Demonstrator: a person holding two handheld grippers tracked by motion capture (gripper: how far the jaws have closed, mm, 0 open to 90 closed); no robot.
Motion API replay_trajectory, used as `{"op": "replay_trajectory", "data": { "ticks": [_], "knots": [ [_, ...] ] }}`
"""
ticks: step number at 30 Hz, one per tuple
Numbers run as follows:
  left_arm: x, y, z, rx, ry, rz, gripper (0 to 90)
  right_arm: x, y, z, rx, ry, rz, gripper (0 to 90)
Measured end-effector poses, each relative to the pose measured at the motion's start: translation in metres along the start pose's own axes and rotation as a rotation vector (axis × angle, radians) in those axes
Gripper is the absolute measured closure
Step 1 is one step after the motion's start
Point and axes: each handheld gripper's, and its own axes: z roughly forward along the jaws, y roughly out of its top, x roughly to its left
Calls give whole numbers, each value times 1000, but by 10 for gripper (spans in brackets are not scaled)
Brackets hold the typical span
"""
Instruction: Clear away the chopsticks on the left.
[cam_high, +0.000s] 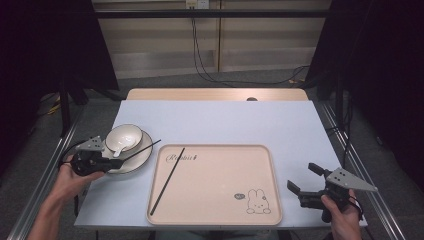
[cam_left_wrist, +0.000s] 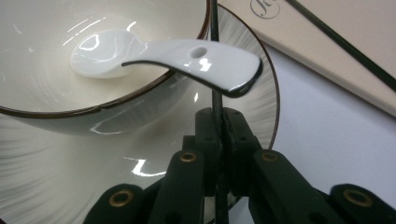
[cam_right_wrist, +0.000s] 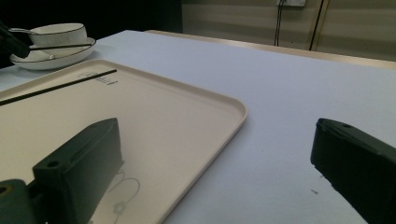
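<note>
On the tray (cam_high: 220, 200) lies one chopstick (cam_high: 168, 181); bowl (cam_high: 124, 135) holds spoon (cam_high: 118, 149).

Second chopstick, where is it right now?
High view, left side: the chopstick is pinched in the left gripper, lying across the plate beside the bowl.

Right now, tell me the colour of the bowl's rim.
Dark brown rim on the cream bowl; clearest in the left gripper view.

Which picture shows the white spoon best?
The left gripper view: the white spoon is close and sharp, lying in the bowl. The high view shows it tiny in the bowl. The right gripper view shows just its handle, far off.
</note>
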Motion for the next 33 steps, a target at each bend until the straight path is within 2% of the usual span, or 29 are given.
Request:
{"op": "replay_trajectory", "data": {
  "ticks": [1,2,6,9,10,11,12,13,17,20,23,24,25,26,27,29,33],
  "knots": [
    [-1,1,-1,9,6,-2,860,0,0,0,-1,0,0,16],
    [-2,1,-1,-6,-1,-5,860,0,0,0,-1,1,-1,16],
    [-6,2,-6,-12,-11,-25,860,0,0,0,-2,-1,2,16],
    [-12,3,-8,-27,-26,-63,859,0,0,0,-2,2,-1,16],
    [-17,3,-10,-39,-28,-91,860,0,0,0,-3,2,0,16],
    [-17,3,-10,-39,-28,-91,860,0,0,0,-3,2,0,16],
    [-20,2,-12,-61,-37,-116,860,0,0,0,-3,3,-2,16],
    [-20,2,-12,-61,-37,-116,860,0,0,0,-3,3,-2,16],
    [-29,2,-16,-99,-45,-160,860,0,0,0,-6,4,-8,16],
    [-34,1,-21,-105,-38,-185,860,1,0,0,-3,8,-5,16],
    [-41,0,-24,-134,-28,-228,860,1,0,0,-6,5,-6,16],
    [-47,-2,-24,-136,-20,-246,860,1,0,0,-4,8,-4,16],
    [-47,-2,-24,-136,-20,-246,860,1,0,0,-4,8,-4,16],
    [-52,-2,-23,-125,-12,-274,860,1,0,0,-4,10,-3,16],
    [-52,-2,-23,-125,-12,-274,859,1,0,0,-4,10,-3,16],
    [-60,-3,-24,-150,-4,-305,859,1,0,0,-3,8,-6,16],
    [-69,-2,-26,-154,9,-322,860,1,0,0,-3,8,-6,19]
  ]
}}
